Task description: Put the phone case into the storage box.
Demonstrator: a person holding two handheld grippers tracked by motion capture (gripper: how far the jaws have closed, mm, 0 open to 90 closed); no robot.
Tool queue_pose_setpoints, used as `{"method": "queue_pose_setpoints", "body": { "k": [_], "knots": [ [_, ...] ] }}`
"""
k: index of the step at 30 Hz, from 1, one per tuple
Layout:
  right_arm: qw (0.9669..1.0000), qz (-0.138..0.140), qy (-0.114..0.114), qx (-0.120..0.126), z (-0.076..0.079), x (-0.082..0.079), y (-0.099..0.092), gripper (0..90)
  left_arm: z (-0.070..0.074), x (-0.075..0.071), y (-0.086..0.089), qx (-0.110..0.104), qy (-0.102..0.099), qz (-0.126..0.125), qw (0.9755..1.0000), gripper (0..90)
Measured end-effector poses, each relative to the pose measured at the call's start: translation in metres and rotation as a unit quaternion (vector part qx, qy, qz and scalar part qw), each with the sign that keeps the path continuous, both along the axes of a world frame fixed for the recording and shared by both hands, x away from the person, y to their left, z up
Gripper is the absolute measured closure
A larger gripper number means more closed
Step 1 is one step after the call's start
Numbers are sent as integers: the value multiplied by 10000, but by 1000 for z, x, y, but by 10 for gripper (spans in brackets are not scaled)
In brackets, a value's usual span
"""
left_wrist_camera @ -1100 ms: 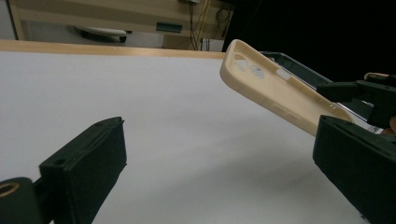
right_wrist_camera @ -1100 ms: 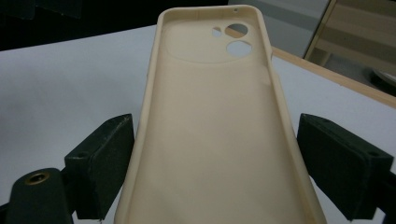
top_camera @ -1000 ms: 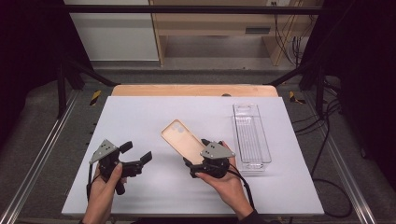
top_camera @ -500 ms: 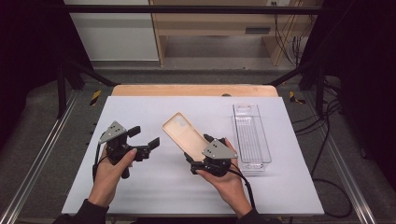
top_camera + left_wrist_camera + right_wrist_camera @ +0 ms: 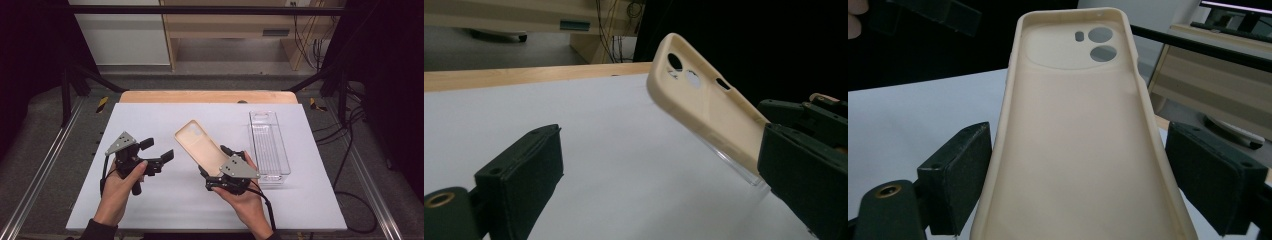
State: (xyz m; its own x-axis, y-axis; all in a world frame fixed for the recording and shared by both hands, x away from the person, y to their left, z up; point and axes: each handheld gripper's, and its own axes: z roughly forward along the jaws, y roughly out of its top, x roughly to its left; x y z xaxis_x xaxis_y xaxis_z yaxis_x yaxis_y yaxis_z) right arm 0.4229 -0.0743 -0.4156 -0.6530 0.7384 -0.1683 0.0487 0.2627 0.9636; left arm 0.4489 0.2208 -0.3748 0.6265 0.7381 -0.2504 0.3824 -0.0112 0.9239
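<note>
Currently the right gripper [image 5: 226, 162] pinches the lower end of a beige soft-plastic phone case [image 5: 200, 147] between its black jaws, holding it tilted up off the white table [image 5: 150, 205] with its camera cutouts pointing toward eleven o'clock. That raised end looks offered to the left gripper [image 5: 157, 150], which hangs at nine o'clock of the case, jaws spread and aimed at it. A clear rectangular plastic tray [image 5: 270, 145] lies at three o'clock.

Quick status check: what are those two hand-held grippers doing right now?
Right hand-held gripper shut on phone case, case tilted up off the table. Left hand-held gripper open, empty, pointing toward the case. Clear tray sits beside, not in the way.
</note>
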Motion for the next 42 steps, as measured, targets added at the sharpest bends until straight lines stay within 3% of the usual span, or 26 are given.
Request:
{"method": "queue_pose_setpoints", "body": {
  "k": [8, 12, 19, 22, 26, 34, 37, 39, 42],
  "knots": [
    [9997, 151, -174, -114, 5, -3, 21, 134, -1, 6, 4, -238, 160, -266, 9992, 69],
    [9996, 173, -227, -26, 6, -6, 29, 133, 4, 10, 3, -496, 303, -395, 9975, 108],
    [9994, 203, -181, 226, 8, -8, 38, 131, 6, 14, 4, -696, 469, -486, 9953, 186],
    [9994, 185, -206, 216, 7, -9, 39, 131, 6, 13, 5, -673, 536, -513, 9950, 274],
    [9994, 197, -200, 184, 5, -11, 41, 130, 6, 14, 9, -886, 621, -429, 9932, 404],
    [9995, 229, -36, 223, -5, -11, 45, 128, 7, 14, 12, -946, 689, -317, 9926, 524],
    [9994, 248, 54, 246, -9, -10, 47, 126, 7, 12, 13, -943, 670, -232, 9930, 607],
    [9992, 256, 164, 248, -12, -9, 50, 125, 6, 10, 13, -997, 710, -112, 9924, 686],
    [9988, 275, 302, 258, -17, -5, 52, 123, 5, 8, 12, -1235, 825, -138, 9888, 745]
  ]
}}
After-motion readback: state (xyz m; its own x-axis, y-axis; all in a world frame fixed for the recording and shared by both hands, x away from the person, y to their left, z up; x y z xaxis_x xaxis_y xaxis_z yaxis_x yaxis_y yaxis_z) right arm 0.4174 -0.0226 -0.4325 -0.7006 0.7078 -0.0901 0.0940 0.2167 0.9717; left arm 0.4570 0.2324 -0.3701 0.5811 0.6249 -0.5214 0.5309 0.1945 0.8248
